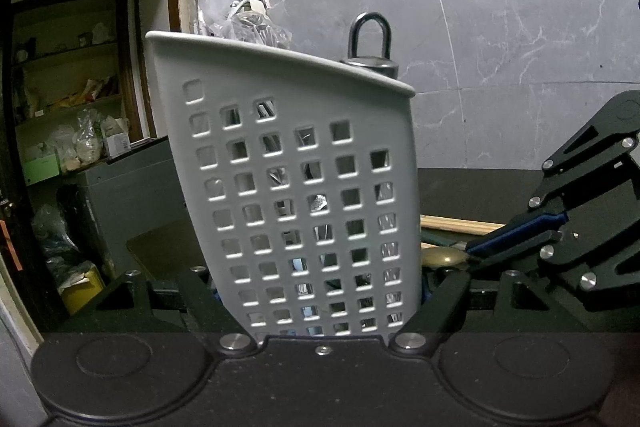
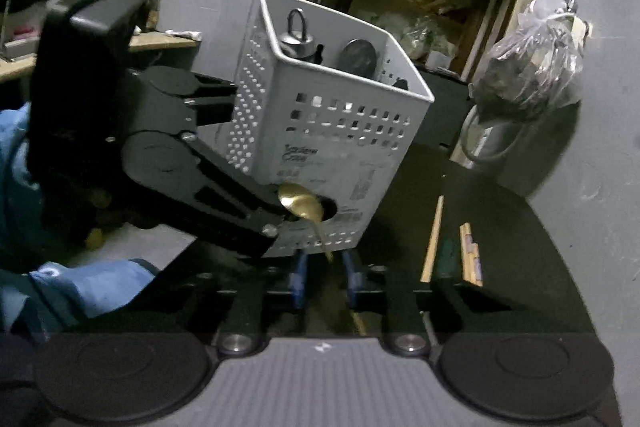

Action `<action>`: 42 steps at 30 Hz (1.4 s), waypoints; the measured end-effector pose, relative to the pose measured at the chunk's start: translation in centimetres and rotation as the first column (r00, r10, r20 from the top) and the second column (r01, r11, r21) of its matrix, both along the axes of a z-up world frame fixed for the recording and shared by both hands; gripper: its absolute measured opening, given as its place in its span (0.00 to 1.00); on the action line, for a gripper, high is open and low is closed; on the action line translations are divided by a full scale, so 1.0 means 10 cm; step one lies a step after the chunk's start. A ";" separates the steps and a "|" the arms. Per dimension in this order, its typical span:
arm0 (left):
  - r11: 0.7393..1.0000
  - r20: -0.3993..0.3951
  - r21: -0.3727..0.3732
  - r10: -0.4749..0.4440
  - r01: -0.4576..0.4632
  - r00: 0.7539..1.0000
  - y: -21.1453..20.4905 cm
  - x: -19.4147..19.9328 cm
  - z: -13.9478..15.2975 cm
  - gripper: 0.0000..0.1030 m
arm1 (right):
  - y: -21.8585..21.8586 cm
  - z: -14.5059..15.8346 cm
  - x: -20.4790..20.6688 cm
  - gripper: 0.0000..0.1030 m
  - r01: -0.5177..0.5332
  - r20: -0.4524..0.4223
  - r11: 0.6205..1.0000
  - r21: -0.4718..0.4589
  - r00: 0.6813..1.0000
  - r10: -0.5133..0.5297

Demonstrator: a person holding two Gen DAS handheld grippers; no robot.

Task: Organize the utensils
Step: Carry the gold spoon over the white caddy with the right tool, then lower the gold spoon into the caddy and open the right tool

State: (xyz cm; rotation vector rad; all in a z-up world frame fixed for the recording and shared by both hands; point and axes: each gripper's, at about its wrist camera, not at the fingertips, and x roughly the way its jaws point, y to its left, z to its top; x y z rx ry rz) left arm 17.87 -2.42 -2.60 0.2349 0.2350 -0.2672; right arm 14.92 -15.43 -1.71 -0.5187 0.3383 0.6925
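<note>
here, in the left wrist view, the left claw (image 1: pixel 320 291) straddles the pale grey perforated plastic utensil caddy (image 1: pixel 296 187), one finger on each side wall low down, pinching it so it stands tilted with its open rim leaning left; a dark steel tool with a loop handle (image 1: pixel 370 43) pokes above the rim. at the right edge the right claw (image 1: pixel 476 253) comes in with a brass-coloured spoon (image 1: pixel 442 259) nipped between its blue-padded tips, bowl just beside the caddy's lower right corner. in the right wrist view the same spoon (image 2: pixel 306 211) runs straight ahead from the right claw (image 2: pixel 326 277), long axis pointing away along the fingers, bowl up against the caddy's (image 2: pixel 332 131) labelled wall and well below the open mouth; so the opening lies above and beyond the spoon, and the right claw is the one to lift it there. inside the caddy i count three dark utensil tops. on the black tabletop (image 2: pixel 500 227) to the right lie one single wooden chopstick (image 2: pixel 433 239) and one short bundle of pale sticks (image 2: pixel 471 255), apart from each other and not yet stowed.
</note>
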 end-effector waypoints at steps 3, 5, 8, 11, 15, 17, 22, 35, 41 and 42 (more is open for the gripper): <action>1.000 0.000 0.000 0.000 0.000 1.000 0.00 0.00 0.00 0.77 | 0.01 0.01 0.01 0.06 0.021 -0.001 1.000 0.014 1.000 -0.021; 1.000 0.000 -0.001 0.000 0.000 1.000 0.01 0.01 0.00 0.77 | 0.01 0.01 -0.01 0.02 0.034 0.021 0.999 0.011 0.999 -0.034; 1.000 0.000 0.000 0.000 0.000 1.000 0.01 0.01 0.00 0.77 | -0.01 0.03 -0.02 0.01 0.047 0.030 0.998 0.034 0.998 -0.048; 1.000 0.000 0.000 0.000 0.000 1.000 0.00 0.00 0.00 0.77 | -0.07 0.06 -0.03 0.01 0.063 0.042 0.996 0.069 0.997 -0.066; 1.000 0.000 0.000 0.000 0.000 1.000 0.00 0.01 0.00 0.77 | -0.14 0.12 -0.02 0.01 0.080 0.043 0.990 0.114 0.995 -0.085; 1.000 0.000 -0.001 0.000 0.000 1.000 0.00 0.01 0.00 0.77 | -0.20 0.19 -0.02 0.01 0.083 0.049 0.984 0.157 0.995 -0.092; 1.000 0.001 0.000 0.000 0.000 1.000 0.00 0.01 0.00 0.77 | -0.35 0.49 -0.04 0.01 0.065 0.104 0.951 0.301 0.989 -0.100; 1.000 -0.002 -0.008 0.002 -0.002 1.000 0.00 0.01 -0.01 0.76 | -0.32 1.23 0.30 0.01 -0.114 0.278 0.779 0.616 0.957 -0.080; 1.000 -0.003 -0.012 0.004 -0.004 1.000 -0.01 0.01 -0.01 0.76 | -0.12 1.27 0.59 0.02 -0.159 0.271 0.705 0.691 0.961 -0.048; 1.000 -0.003 -0.012 0.004 -0.004 1.000 -0.01 0.01 -0.01 0.76 | -0.09 1.27 0.63 0.02 -0.162 0.267 0.700 0.696 0.963 -0.042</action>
